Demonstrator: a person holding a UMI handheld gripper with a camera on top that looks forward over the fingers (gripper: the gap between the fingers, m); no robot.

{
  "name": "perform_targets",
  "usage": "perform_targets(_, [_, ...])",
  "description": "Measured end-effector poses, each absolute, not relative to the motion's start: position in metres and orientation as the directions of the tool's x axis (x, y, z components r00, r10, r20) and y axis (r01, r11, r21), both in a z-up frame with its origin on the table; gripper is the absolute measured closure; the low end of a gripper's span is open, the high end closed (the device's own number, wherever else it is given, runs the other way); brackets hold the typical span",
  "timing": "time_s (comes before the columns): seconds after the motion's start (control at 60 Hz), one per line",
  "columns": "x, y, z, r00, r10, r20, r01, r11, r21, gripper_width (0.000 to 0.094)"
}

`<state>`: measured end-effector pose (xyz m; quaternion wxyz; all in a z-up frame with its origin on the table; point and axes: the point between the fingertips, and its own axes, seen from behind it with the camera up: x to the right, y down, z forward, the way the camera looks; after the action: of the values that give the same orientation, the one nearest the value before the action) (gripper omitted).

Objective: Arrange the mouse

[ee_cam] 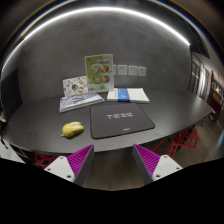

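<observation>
The yellow mouse [72, 129] lies left of the mouse pad [123, 121], long axis sideways; pad lettering unreadable. Gripper [113, 160] fingers apart, empty.

Mouse [72, 129] lies just left of mousepad [121, 121].

The mouse [72, 129], ahead of the jaws and off to the left, is yellow. Beside it, straight ahead of the jaws, the mouse pad [121, 121] is black with small pale lettering at its middle. The worktop [170, 125] is dark grey. Beyond the pad, a booklet [128, 95] is white with a blue band, and a standing card [99, 69] is green and white with round pictures. The 2 finger pads [78, 157] are magenta.
</observation>
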<state>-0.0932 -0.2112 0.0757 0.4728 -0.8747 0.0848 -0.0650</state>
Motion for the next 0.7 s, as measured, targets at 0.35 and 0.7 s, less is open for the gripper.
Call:
perform_targets(0.35, [-0.166, -0.147, 0.027, 0.987, 0.156, -0.044, 0.047, -0.538, -0.842, 0.0112])
perform_targets(0.7, [-0.25, -0.076, -0.016, 0.964, 0.265, -0.011, 0.14, -0.546, -0.826, 0.0109])
